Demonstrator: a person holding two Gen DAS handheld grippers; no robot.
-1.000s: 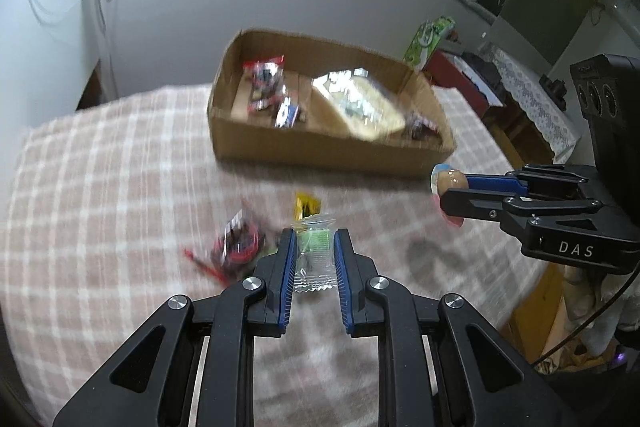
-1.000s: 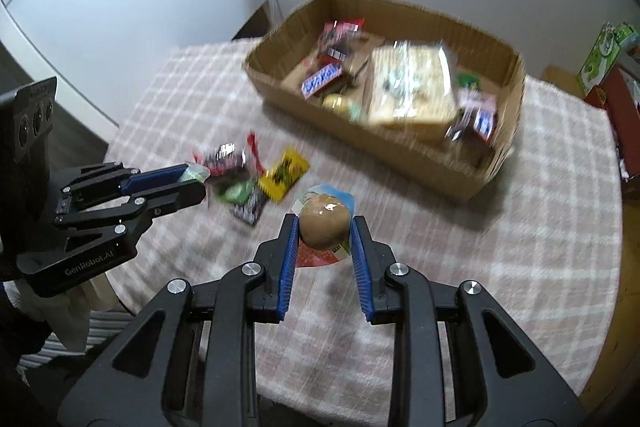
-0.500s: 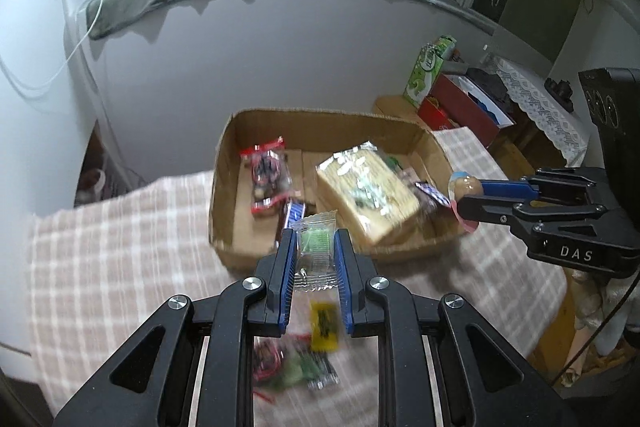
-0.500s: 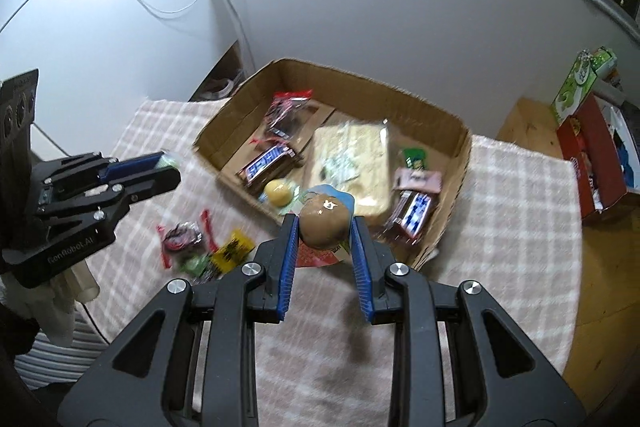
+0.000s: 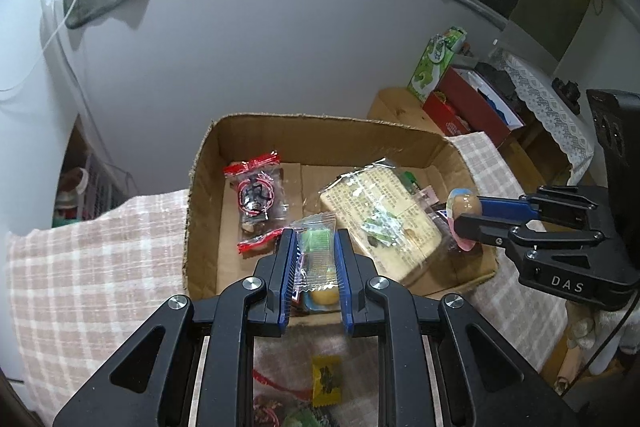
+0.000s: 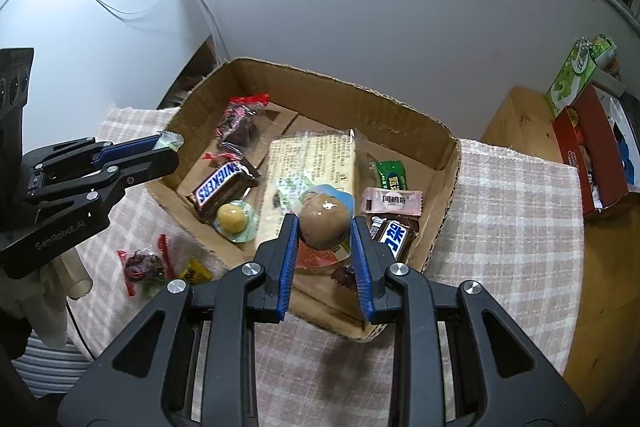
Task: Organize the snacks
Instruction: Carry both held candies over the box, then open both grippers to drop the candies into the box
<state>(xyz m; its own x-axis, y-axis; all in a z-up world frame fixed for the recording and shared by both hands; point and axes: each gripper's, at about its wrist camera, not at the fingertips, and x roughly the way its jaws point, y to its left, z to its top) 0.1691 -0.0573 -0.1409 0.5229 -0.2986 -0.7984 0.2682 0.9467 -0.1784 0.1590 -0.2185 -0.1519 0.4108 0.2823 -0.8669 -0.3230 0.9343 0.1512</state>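
The clear packet with a green sweet (image 5: 316, 247) is pinched in the left gripper (image 5: 314, 255), and the brown egg in its wrapper (image 6: 323, 223) is clamped in the right gripper (image 6: 325, 243). A second ago both hung over the checked cloth (image 6: 512, 211) near the loose snacks; now both hang over the cardboard box (image 5: 320, 131), the packet above its near-left part, the egg above the big pale packet (image 6: 316, 163). The carry looks done, and letting go seems the next step. A few snacks (image 6: 160, 267) remain on the cloth, though blur hides exactly how many.
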